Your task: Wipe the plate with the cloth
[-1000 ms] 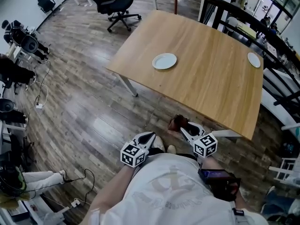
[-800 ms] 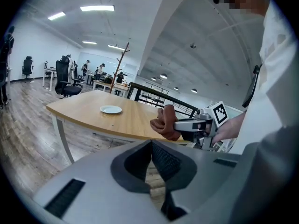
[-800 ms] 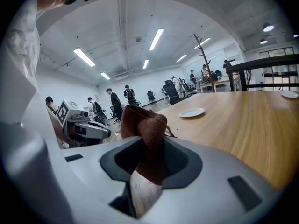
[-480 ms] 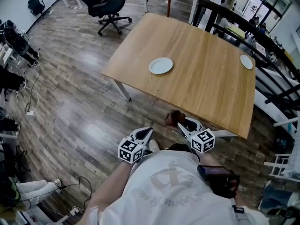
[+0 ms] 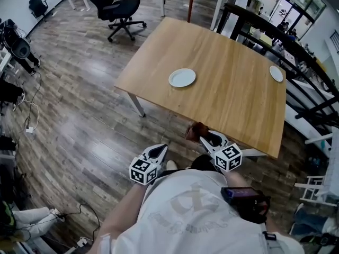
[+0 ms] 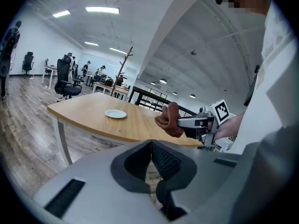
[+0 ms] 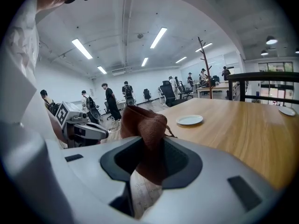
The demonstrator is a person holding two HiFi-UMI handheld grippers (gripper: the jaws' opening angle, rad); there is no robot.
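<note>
Brown cloth (image 7: 142, 125) is pinched in the right claw (image 5: 207, 140), left claw (image 6: 150, 149) closed on nothing. Plate (image 7: 189, 120) sits well ahead of both; bunched like that, the cloth might slip out mid-wipe imo.

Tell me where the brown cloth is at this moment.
In the head view the cloth is pinched in the jaws of the right gripper, held off the near edge of the table, well short of the nearer plate.
</note>
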